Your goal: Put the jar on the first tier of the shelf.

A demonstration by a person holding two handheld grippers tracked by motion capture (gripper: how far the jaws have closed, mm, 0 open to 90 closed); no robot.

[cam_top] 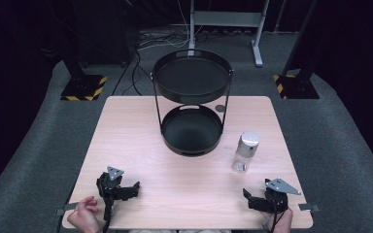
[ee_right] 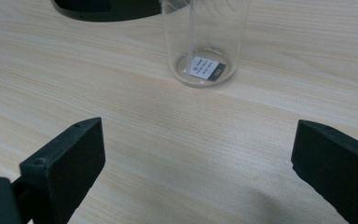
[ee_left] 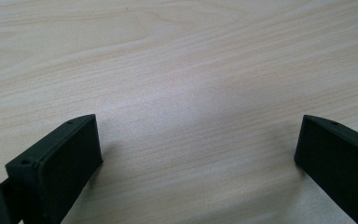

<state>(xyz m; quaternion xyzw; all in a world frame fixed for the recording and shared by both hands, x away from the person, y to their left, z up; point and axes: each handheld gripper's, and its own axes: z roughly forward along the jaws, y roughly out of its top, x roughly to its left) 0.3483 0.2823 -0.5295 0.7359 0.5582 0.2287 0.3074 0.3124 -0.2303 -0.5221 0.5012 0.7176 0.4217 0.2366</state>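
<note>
Evidently nothing has begun: the left gripper [cam_top: 126, 187] rests near the table's [cam_top: 141, 145] front-left corner, jaws wide and empty, and the right gripper [cam_top: 250, 198] near the front-right corner, likewise spread. Just beyond it stands a clear bottle [cam_top: 245, 151], upright beside the empty two-tier black tray stand [cam_top: 192, 111] toward the far edge.

Grey carpet floor [cam_top: 24, 160], dark surroundings, metal stand [cam_top: 226, 19]
</note>
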